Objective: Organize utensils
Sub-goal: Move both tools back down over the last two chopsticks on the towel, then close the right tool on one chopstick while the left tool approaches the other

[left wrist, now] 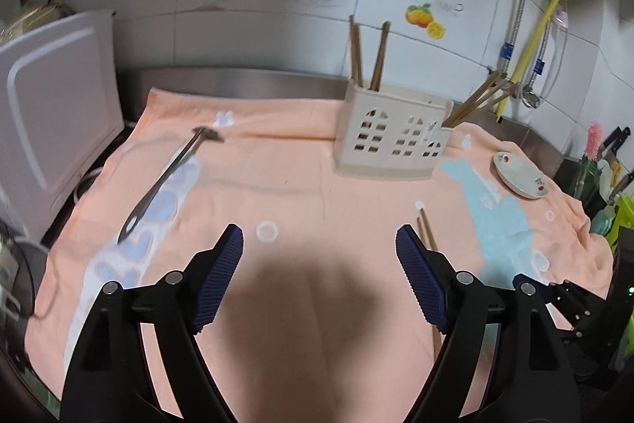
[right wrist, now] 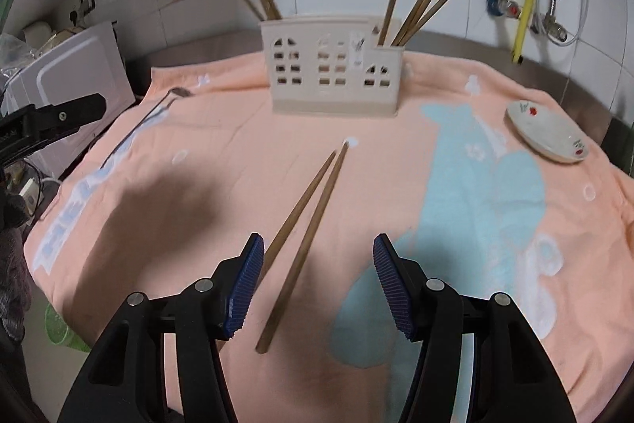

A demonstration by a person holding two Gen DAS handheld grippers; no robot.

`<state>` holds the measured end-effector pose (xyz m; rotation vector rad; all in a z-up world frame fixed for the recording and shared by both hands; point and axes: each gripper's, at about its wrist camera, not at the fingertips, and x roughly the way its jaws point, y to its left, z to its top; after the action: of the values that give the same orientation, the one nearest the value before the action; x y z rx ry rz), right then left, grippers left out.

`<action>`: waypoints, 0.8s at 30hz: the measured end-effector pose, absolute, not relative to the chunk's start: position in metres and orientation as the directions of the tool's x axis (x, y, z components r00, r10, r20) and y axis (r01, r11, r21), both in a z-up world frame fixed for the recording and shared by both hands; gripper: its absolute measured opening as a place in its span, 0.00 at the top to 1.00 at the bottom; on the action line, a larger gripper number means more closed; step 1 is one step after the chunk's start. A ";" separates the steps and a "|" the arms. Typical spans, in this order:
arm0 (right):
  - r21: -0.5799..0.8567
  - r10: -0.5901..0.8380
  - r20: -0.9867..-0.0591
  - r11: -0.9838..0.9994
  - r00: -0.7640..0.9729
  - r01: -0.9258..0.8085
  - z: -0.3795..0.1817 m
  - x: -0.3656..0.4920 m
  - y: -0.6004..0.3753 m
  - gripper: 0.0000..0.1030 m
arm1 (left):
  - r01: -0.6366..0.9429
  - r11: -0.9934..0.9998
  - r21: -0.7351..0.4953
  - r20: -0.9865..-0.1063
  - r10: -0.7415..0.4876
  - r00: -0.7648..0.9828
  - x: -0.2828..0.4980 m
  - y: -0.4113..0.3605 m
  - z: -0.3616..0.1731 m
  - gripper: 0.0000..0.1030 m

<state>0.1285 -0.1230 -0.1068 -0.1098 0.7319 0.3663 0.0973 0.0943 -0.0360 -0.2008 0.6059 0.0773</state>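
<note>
A pair of loose wooden chopsticks [right wrist: 307, 224] is lying on the peach towel [right wrist: 245, 129] that is covering the surface, their long axes running from the near edge up and slightly right toward the cream utensil holder [right wrist: 333, 66], the far tips nearly meeting. The right tongs [right wrist: 317, 284] are hanging open above the near ends, with both chopsticks showing between the blue pads [right wrist: 243, 284] and neither pad pressing on them. The left tongs [left wrist: 319, 276] are standing wide open over bare towel, holding nothing. Farther left a metal utensil [left wrist: 170, 177], possibly a fork given the blur, is lying with its long axis slanting up and right, head pointing toward the wall. More chopsticks [right wrist: 416, 6] are standing tilted in the holder's end compartments. A small dish [right wrist: 549, 133] is sitting at the towel's right side.
</note>
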 end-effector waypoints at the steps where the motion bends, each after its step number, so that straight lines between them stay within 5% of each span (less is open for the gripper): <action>1: 0.033 0.291 -0.677 0.929 0.676 -0.368 -0.110 0.129 -0.121 0.46 | -0.135 0.977 -0.162 -0.577 0.017 0.816 0.095 0.095 -0.039 0.20; 5: 0.049 0.295 -0.696 0.929 0.655 -0.366 -0.120 0.133 -0.114 0.47 | -0.154 0.979 -0.131 -0.594 0.047 0.803 0.089 0.098 -0.050 0.17; 24: 0.102 0.284 -0.749 0.942 0.599 -0.320 -0.146 0.152 -0.100 0.80 | -0.220 0.961 -0.165 -0.649 0.062 0.758 0.083 0.121 -0.081 0.13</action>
<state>0.1519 -0.0998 -0.1465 -0.0446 0.8605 0.3503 0.0825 0.1209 -0.0811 -0.2378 0.6945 0.1555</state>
